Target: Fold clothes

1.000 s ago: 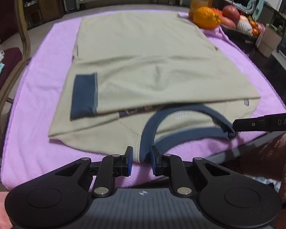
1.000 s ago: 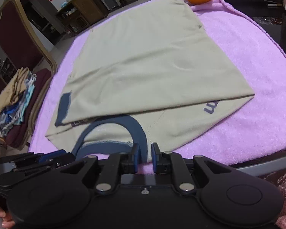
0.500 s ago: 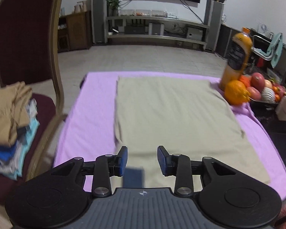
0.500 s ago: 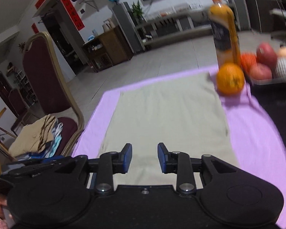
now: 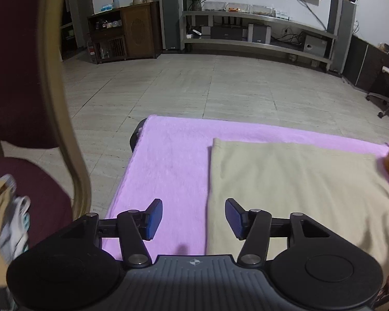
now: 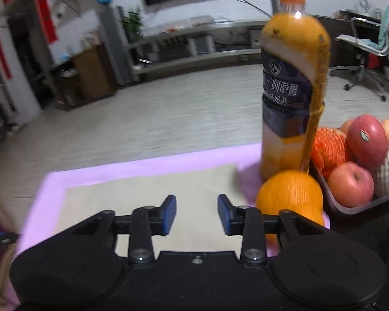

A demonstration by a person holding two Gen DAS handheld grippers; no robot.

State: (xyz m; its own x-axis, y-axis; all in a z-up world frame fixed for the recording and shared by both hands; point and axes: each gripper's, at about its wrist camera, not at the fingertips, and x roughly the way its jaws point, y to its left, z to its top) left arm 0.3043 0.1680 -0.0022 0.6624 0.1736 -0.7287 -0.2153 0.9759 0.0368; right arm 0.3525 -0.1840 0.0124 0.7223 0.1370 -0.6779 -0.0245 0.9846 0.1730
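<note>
The beige shirt [image 5: 298, 189] lies flat on the purple towel [image 5: 168, 168] that covers the table, its far edge parallel to the towel's far edge and its left edge straight, so it looks to be partly folded already; how the near part lies is hidden behind the grippers. The left gripper [image 5: 194, 219] is held above the shirt's left edge with its jaws wide apart and nothing between them, one blue pad over the towel and the other over the cloth, which suits a reach along that side for the next fold. The right gripper [image 6: 197, 215] is likewise spread wide and empty, held above the far right part of the shirt. Just to its right an orange [image 6: 290, 194] sits on the towel close to the shirt's far right corner, with a tall bottle [image 6: 293, 83] of orange drink behind it and a tray of fruit [image 6: 358, 207] further right. These crowd that corner, so a grasp there would need care not to knock the orange or tip the bottle. On the left, beside the table, a chair [image 5: 33, 98] holds a pile of clothes [image 5: 0, 220], likely the place where finished pieces go. Both views are somewhat blurred, so fine creases in the cloth cannot be made out.
</note>
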